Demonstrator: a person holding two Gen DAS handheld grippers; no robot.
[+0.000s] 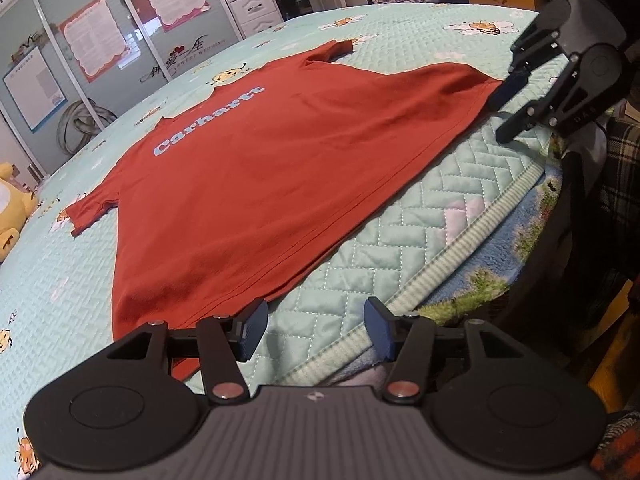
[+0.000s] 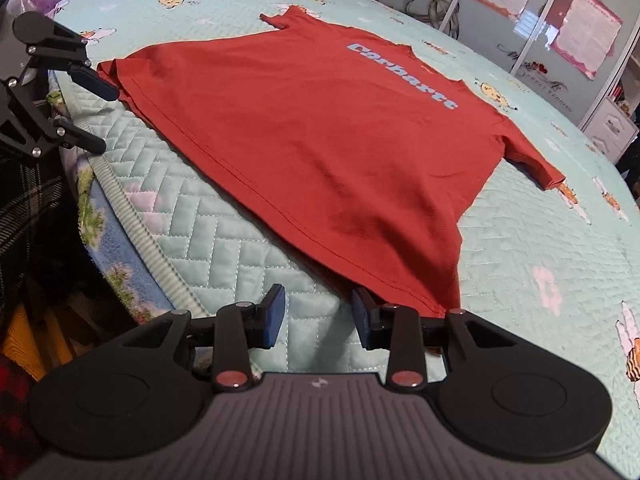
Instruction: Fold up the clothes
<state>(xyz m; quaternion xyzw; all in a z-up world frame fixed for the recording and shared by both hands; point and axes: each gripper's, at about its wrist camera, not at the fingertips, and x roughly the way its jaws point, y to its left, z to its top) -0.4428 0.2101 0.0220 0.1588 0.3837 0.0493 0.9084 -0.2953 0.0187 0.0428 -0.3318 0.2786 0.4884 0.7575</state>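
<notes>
plush toy (image 1: 10, 200): yellow, far left on the bed, well clear of our work
left sleeve (image 1: 86, 216): flat on the quilt, points left, no bunching that we see
t-shirt (image 1: 256, 184): red, front up, pale lettering (image 1: 208, 120) across the chest, spread flat on the quilted bedspread (image 1: 400, 248); hem lies near us, collar far
left gripper (image 1: 316, 332): jaws apart, nothing between them; its left pad (image 1: 252, 334) sits just at the near-left hem corner, the right pad over bare quilt; we read no grip on cloth
hem (image 2: 280, 204): runs straight between the two corners, a short way in from the bed's edge
right gripper (image 2: 320, 320): jaws part-open and empty; its right pad (image 2: 366, 322) touches or just overlaps the near-right hem corner, the left pad over quilt; in the left wrist view it sits at that far-right corner (image 1: 496, 88)
right sleeve (image 2: 548, 172): flat, points right
step in hand: we judge it as lining both claws on the hem corners before the first fold
how to do it well: slide each claw sideways so the corner sits between the pads, pinch both layers, not the quilt beneath; close both together, lift evenly so the hem stays taut, carry it far toward the collar
risk: a one-layer pinch would skew the fold
</notes>
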